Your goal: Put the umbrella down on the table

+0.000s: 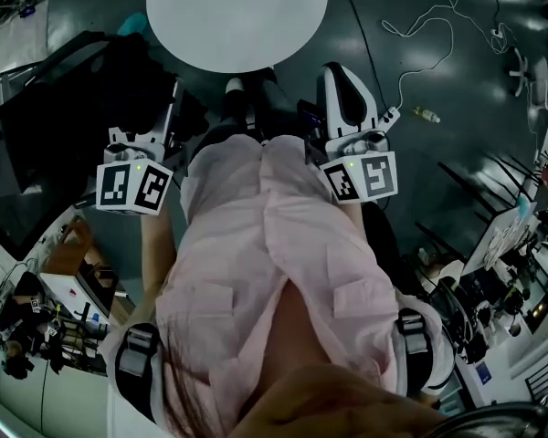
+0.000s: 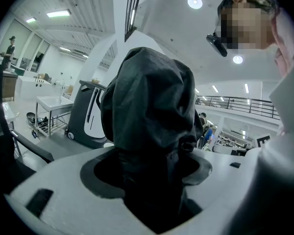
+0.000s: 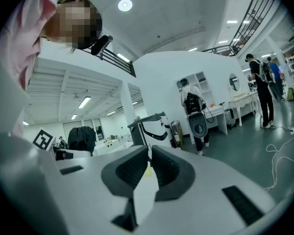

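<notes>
Left gripper: jaws held apart by the umbrella and clamped on its lower part; dark folded fabric fills the gap and stands up above the pads.
Umbrella location: in the air, gripped by the left gripper only; not on the table, well apart from it.
Left marker cube: just left of the pink shirt in the head view.
Table: round, white; on the dark floor ahead of both grippers, top centre of the head view.
Right gripper: jaws drawn together at the tips, nothing between the pads.
Right marker cube: just right of the shirt, roughly level with the left cube.
Power strip: on the floor just right of the right gripper; white cable looping off toward the far right.
Bystanders: two people standing at the far right of the right gripper view.
</notes>
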Demonstrator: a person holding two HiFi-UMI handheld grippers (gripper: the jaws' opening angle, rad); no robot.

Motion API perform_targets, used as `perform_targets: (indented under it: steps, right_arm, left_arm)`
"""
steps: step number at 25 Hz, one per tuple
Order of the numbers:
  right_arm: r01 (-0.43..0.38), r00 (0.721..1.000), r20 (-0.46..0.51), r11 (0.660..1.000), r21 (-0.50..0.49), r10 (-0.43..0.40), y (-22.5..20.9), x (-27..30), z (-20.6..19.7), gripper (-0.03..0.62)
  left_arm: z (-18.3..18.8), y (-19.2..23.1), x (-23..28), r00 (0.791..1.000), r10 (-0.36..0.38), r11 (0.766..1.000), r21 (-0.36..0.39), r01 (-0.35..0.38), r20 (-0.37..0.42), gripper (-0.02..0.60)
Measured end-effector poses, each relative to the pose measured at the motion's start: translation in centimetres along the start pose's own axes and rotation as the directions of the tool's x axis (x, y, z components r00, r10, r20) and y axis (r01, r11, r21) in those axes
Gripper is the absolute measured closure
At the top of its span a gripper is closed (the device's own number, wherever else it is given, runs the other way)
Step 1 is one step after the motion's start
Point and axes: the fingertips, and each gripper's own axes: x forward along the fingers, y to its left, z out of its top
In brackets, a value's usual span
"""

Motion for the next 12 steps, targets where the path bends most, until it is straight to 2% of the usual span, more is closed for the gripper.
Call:
perform_targets:
  steps: [12]
  right_arm:
    - [-0.119,0.993,-0.011,0.993,-0.015,0.119,-5.2,5.4,2.2,0.554]
  left_arm:
    - [1.0,-1.8,4.8,0.993,0.094,0.996,-0.014,-0.093,0.070,0.268]
